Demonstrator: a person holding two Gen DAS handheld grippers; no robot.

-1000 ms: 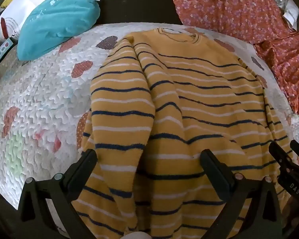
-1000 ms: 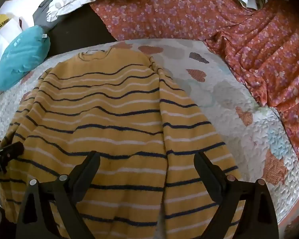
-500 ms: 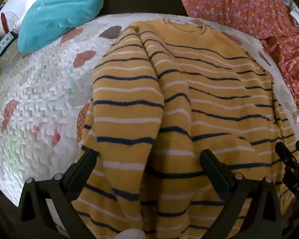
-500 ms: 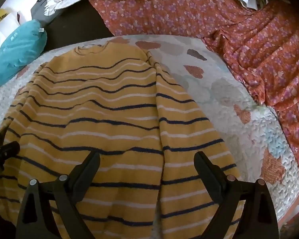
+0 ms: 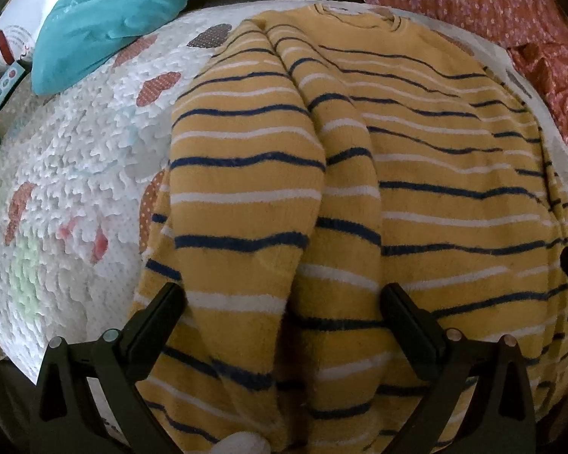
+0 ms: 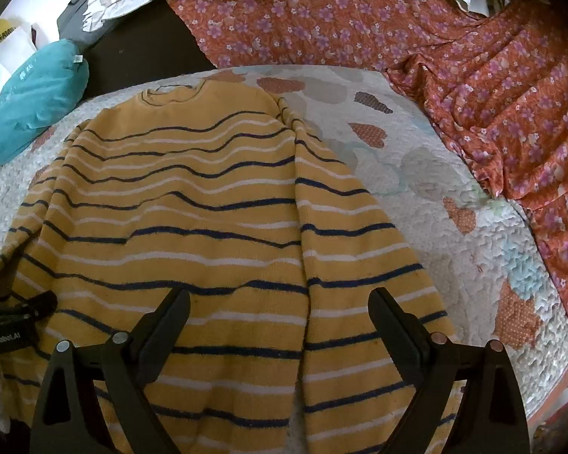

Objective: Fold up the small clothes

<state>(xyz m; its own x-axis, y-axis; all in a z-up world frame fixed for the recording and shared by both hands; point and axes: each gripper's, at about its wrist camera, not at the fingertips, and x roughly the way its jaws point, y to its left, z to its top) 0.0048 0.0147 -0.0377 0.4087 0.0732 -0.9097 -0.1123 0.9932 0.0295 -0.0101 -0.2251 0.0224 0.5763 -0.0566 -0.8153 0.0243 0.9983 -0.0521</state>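
Note:
A yellow sweater [image 5: 416, 174] with navy and white stripes lies flat on a quilted mat [image 5: 75, 174], neck at the far side. Its left sleeve [image 5: 242, 196] lies down along the body's left side. The same sweater [image 6: 178, 227] fills the right wrist view, its right sleeve [image 6: 352, 265] lying straight down beside the body. My left gripper [image 5: 284, 314] is open above the lower sleeve and body, holding nothing. My right gripper [image 6: 280, 321] is open over the seam between body and right sleeve. Each gripper's tip shows at the edge of the other's view.
A teal cushion [image 5: 106, 19] lies at the mat's far left, by white bags and boxes. Red floral fabric [image 6: 473, 94] is piled along the far and right sides. The white quilt [image 6: 454, 204] with heart patches shows bare to the sweater's right.
Both grippers have moved slightly lower and closer over the sweater's near end; the sweater itself lies as before. Both stay open.

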